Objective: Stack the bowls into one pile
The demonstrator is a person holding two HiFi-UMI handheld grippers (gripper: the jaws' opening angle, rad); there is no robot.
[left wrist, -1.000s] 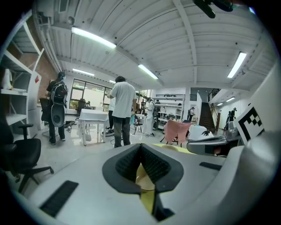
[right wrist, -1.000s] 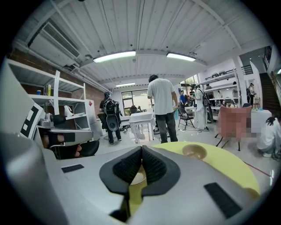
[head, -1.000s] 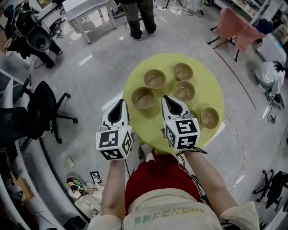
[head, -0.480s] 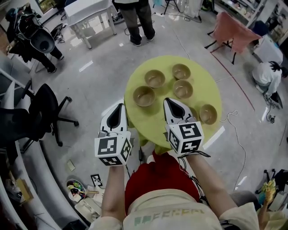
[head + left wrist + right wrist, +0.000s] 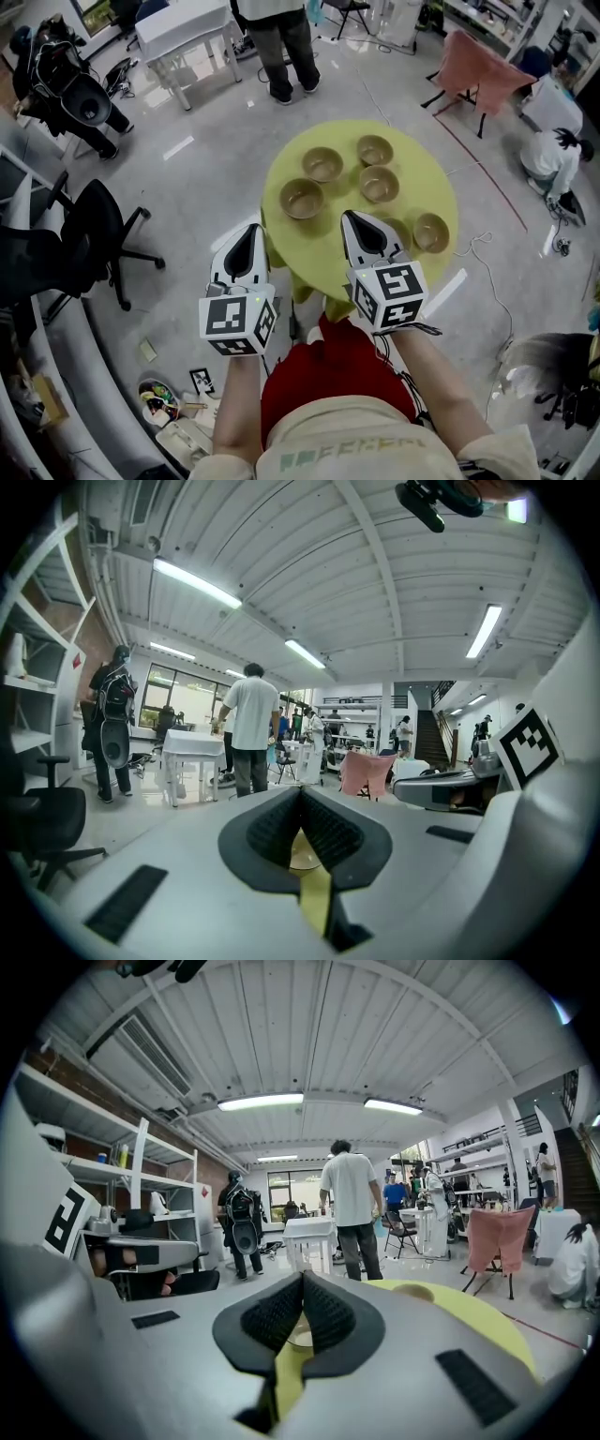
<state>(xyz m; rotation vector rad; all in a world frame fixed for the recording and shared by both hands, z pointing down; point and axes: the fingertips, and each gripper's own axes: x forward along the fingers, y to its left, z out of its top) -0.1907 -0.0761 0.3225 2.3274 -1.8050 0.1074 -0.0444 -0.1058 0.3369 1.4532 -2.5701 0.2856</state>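
Round yellow-green counter [image 5: 281,169], carrying five tan bowls, each upright, open side up and apart from the rest: rear-left bowl [image 5: 322,164]; rear-right bowl [image 5: 374,149]; front-left bowl [image 5: 302,199], nearest the counter's left edge; middle bowl [image 5: 379,184], just in front of the rear-right one; right bowl [image 5: 431,232], nearest the right edge. Left claw [image 5: 251,228]: held level, over the grey floor [image 5: 197,169] just beside the counter's near-left edge, pointing towards the front-left bowl; its own view shows the jaws pressed together at the tips, nothing gripped, with a sliver of counter and a bowl rim visible through the slit below the tips. Right claw [image 5: 352,217]: held over the near part of the counter, tip close to the middle bowl but clear of it, the right bowl just off its right side; jaws likewise together at the tips, holding nothing. Surroundings: black office chair [image 5: 94,225] well to the left; white table [image 5: 183,23] and a standing person [image 5: 281,37] beyond the counter; chair draped in pink cloth [image 5: 483,61] at far right.
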